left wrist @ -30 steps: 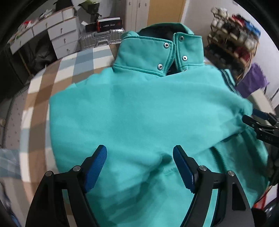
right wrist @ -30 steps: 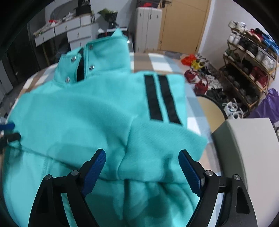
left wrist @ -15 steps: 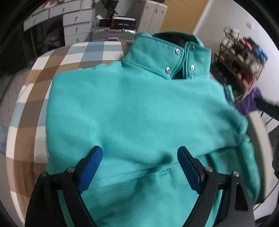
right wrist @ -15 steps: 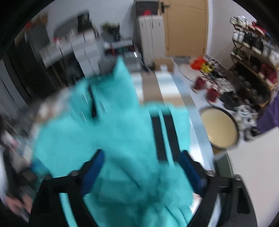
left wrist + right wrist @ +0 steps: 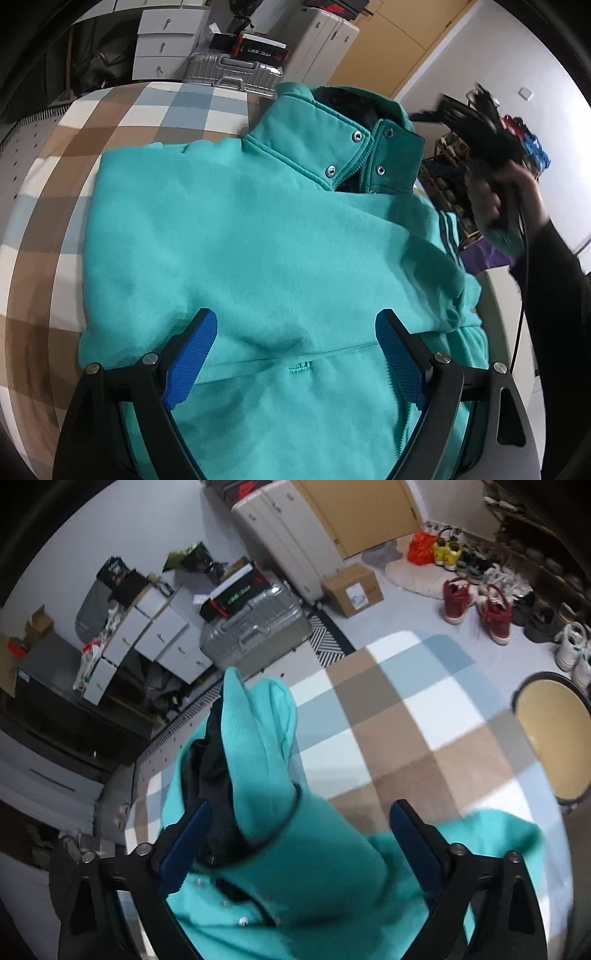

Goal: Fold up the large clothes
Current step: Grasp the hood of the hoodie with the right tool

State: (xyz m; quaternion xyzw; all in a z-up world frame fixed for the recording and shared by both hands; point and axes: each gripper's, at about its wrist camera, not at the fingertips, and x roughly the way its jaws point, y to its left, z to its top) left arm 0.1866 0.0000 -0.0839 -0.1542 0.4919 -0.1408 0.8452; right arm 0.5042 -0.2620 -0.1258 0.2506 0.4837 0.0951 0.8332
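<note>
A: Two grippers are seen above one garment. The teal jacket (image 5: 258, 240) is laid on the checked bench (image 5: 122, 110), with its sleeves already folded in. The left gripper (image 5: 295, 354) is held released over the hem fold, and nothing is pressed by its pads. The right gripper (image 5: 299, 845) has just been opened wider and then closed a little; the collar (image 5: 255, 746) stands between its jaws but is not clenched.

B: What could be spoiled from here?

A: If the collar is caught by the left pad of the right gripper, the upper fold could be dragged open. The striped sleeve (image 5: 448, 236) lies near the right edge of the bench, so it could slide off if it is pushed.

B: Is free room left?

A: Much bare bench is seen beyond the collar and to the left of the jacket.
</note>
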